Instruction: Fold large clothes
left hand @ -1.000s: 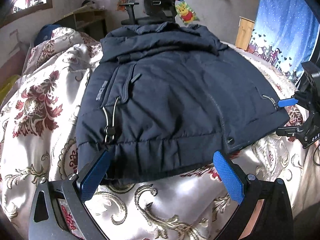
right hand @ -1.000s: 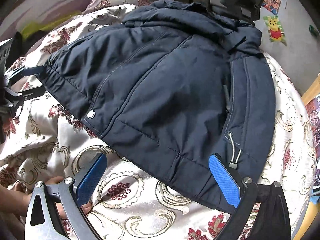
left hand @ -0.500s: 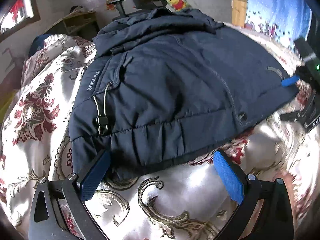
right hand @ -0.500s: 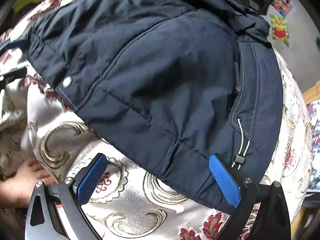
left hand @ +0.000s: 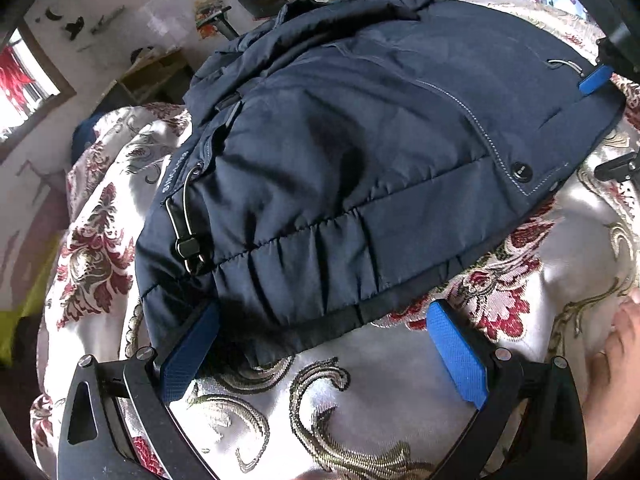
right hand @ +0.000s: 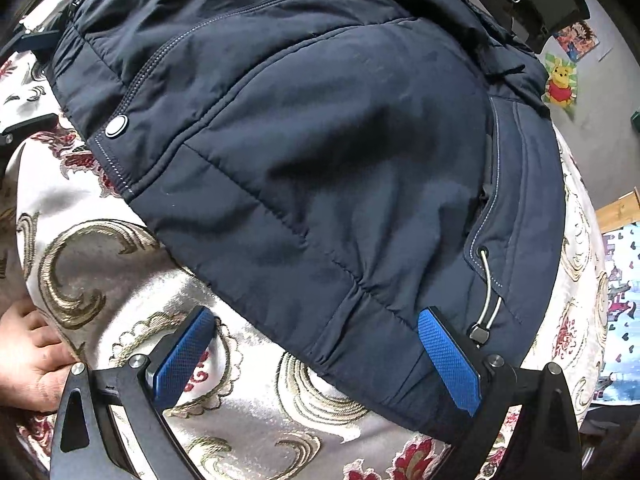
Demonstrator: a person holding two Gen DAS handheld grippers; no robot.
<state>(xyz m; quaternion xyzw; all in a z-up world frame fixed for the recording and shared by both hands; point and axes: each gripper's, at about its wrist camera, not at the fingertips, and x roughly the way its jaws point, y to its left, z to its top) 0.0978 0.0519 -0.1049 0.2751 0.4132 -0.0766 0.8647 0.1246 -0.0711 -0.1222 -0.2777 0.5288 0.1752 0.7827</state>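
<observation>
Both claws, left gripper (left hand: 320, 354) and right gripper (right hand: 316, 354), are hovering spread apart at the hem of the dark navy padded jacket (left hand: 360, 152) filling mid-frame on the floral satin bedspread (left hand: 380, 400), apparently pre-grasp, next needing closure on hem corners.

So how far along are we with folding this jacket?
Early. The navy jacket lies spread on the floral bedspread, front closed at the snap. In hand: the left gripper and right gripper, both open, sit at its hem corners. No fold across the body shows yet.
</observation>
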